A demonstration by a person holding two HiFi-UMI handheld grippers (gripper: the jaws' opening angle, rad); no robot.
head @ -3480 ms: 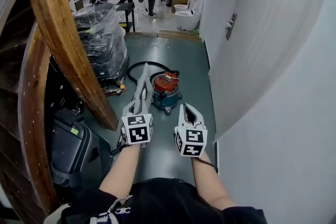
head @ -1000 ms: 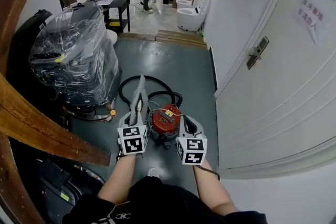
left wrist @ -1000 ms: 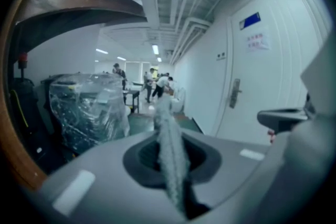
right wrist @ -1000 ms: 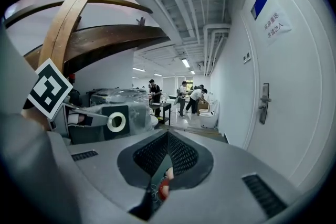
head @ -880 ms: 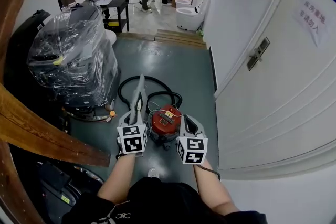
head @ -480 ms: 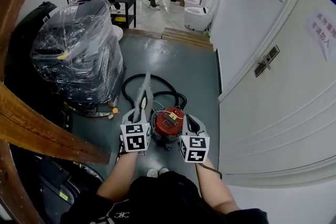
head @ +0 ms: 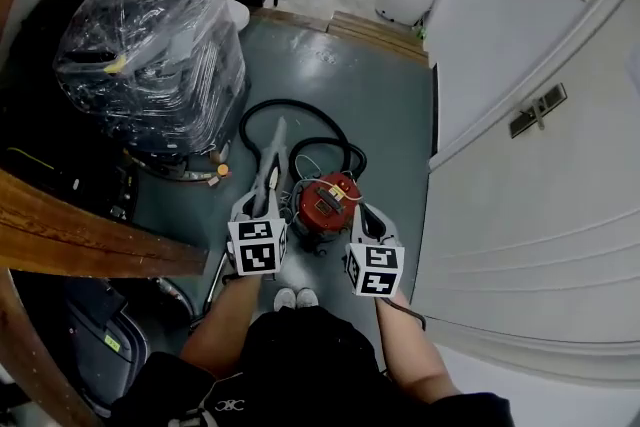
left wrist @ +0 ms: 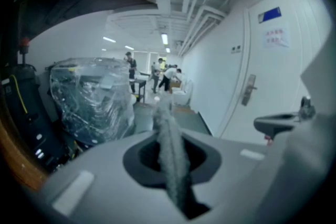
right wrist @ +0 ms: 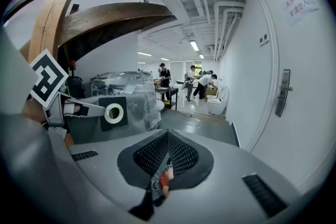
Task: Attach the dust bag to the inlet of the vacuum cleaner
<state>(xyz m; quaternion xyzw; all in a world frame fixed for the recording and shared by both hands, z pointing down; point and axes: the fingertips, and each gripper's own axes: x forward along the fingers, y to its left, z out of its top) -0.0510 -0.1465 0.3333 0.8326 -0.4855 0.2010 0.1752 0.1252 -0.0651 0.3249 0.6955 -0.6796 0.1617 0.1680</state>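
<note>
On the floor [head: 390, 115] at far left: plastic-wrapped machine [head: 150, 45]. Just ahead of your shoes sits the red vacuum [head: 325, 203], with its black hose [head: 244, 128] looped behind it. Your left gripper [head: 262, 207] is clamped on the grey dust bag [head: 270, 165], jaws nearly together on the fabric. The bag juts forward, left of the vacuum. Your right gripper [head: 364, 215] is fully closed with nothing in it, just right of the vacuum.
</note>
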